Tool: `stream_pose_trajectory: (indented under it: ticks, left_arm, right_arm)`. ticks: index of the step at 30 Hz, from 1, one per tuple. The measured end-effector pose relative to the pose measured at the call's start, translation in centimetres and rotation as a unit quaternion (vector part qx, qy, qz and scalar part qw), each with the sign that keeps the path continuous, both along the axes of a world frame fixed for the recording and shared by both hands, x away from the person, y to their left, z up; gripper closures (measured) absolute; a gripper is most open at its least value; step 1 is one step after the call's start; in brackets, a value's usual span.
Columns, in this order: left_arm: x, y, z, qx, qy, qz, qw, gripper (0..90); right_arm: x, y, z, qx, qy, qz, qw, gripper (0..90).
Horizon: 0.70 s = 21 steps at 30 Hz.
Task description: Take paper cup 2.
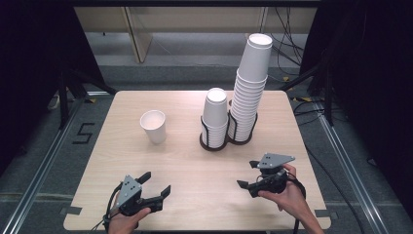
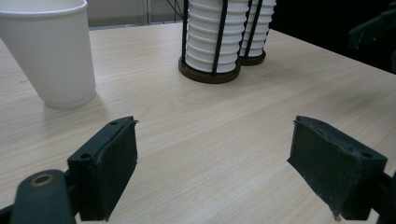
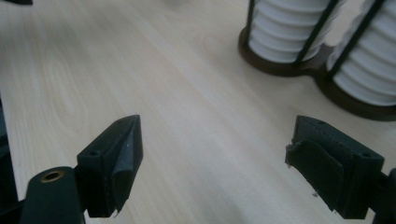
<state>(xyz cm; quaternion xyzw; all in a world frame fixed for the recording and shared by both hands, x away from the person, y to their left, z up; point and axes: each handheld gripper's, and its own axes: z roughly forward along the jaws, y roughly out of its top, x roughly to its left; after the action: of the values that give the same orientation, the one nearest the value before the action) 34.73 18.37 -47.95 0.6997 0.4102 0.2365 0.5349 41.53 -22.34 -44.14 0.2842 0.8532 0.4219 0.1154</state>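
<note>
A single white paper cup [image 1: 154, 126] stands upright on the wooden table [image 1: 146, 161], left of centre; in the left gripper view the cup [image 2: 51, 51] is ahead and to the left. My left gripper [image 1: 157, 182] rests low near the front left edge, jaws wide apart with nothing between them [image 2: 215, 154]. My right gripper [image 1: 246, 174] hovers at the front right, also open and empty [image 3: 212, 149]. A short cup stack [image 1: 215, 114] and a tall cup stack [image 1: 251, 83] stand upside down in a dark double holder [image 1: 214, 144] beyond the right gripper.
The holder's black wire ribs enclose both stacks [image 2: 210, 37] [image 3: 294, 28]. The tall stack leans slightly and rises well above the table. Bare wood lies between the two grippers and the holder. Dark curtains, cables and floor rails surround the table.
</note>
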Motion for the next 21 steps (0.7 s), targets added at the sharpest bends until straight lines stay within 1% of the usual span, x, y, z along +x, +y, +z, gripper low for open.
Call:
stream_pose_trajectory:
  ticks: [3, 5, 6, 7, 8, 9, 10, 11, 12, 13, 15, 17, 18, 19, 20, 21]
  left_arm:
    - [-0.1, -0.1, 0.0, -0.001, 0.0, -0.004, 1.0, 14.6]
    - [-0.2, -0.1, -0.1, 0.0, 0.0, -0.005, 1.0, 14.6]
    - [-0.2, -0.2, -0.1, 0.001, 0.0, -0.005, 1.0, 14.6]
    - [-0.2, -0.2, -0.2, 0.0, -0.002, -0.007, 1.0, 14.6]
    - [-0.2, -0.2, -0.2, 0.006, -0.001, -0.006, 1.0, 14.6]
    - [-0.1, -0.2, -0.3, 0.006, -0.006, -0.006, 0.9999, 14.6]
    - [-0.1, -0.1, -0.3, 0.01, -0.006, -0.004, 0.9999, 14.6]
    - [-0.1, -0.1, -0.3, 0.015, -0.005, -0.003, 0.9999, 14.6]
    - [-0.1, -0.1, -0.3, 0.015, -0.005, -0.003, 0.9999, 14.6]
    - [-0.1, 0.0, -0.3, 0.014, -0.005, -0.003, 0.9999, 14.6]
    - [0.0, 0.0, -0.3, 0.015, -0.007, -0.004, 0.9999, 14.6]
    - [0.0, 0.0, -0.3, 0.021, -0.007, -0.005, 0.9998, 14.7]
    - [0.2, 0.0, -0.4, 0.014, -0.011, -0.007, 0.9998, 14.6]
    - [0.2, 0.0, -0.4, 0.016, -0.009, -0.008, 0.9998, 14.6]
    - [0.2, 0.0, -0.4, 0.016, -0.009, -0.008, 0.9998, 14.6]
    - [0.2, 0.1, -0.4, 0.021, -0.006, -0.005, 0.9997, 14.6]
  right_arm:
    - [0.3, -0.6, 1.1, 0.01, -0.008, -0.023, 0.9997, 18.1]
    - [0.8, -1.1, 1.9, 0.015, -0.026, -0.031, 0.9991, 18.1]
    - [0.9, -1.2, 2.4, 0.019, -0.023, -0.041, 0.9987, 18.1]
    - [1.0, -1.4, 2.9, 0.022, -0.029, -0.051, 0.998, 18.3]
    - [1.2, -1.6, 3.4, 0.027, -0.028, -0.06, 0.9975, 18.3]
    - [1.6, -1.8, 4.0, 0.027, -0.043, -0.061, 0.9969, 18.4]
    - [1.8, -2.0, 4.6, 0.03, -0.046, -0.066, 0.9963, 18.4]
    - [2.0, -2.2, 5.3, 0.037, -0.044, -0.071, 0.9958, 18.3]
    - [2.0, -2.2, 5.3, 0.037, -0.044, -0.071, 0.9958, 18.3]
    - [2.6, -2.6, 6.7, 0.057, -0.06, -0.09, 0.9925, 18.0]
    - [3.2, -3.1, 7.9, 0.066, -0.064, -0.096, 0.9911, 17.7]
    - [4.1, -3.4, 9.1, 0.077, -0.077, -0.11, 0.9879, 17.6]
    - [4.4, -3.6, 9.7, 0.087, -0.079, -0.118, 0.9861, 17.2]
    - [4.9, -3.7, 10.3, 0.091, -0.083, -0.119, 0.9852, 16.8]
    - [5.3, -3.9, 11.0, 0.083, -0.088, -0.126, 0.9846, 16.9]
    - [5.3, -3.9, 11.0, 0.083, -0.088, -0.126, 0.9846, 16.9]
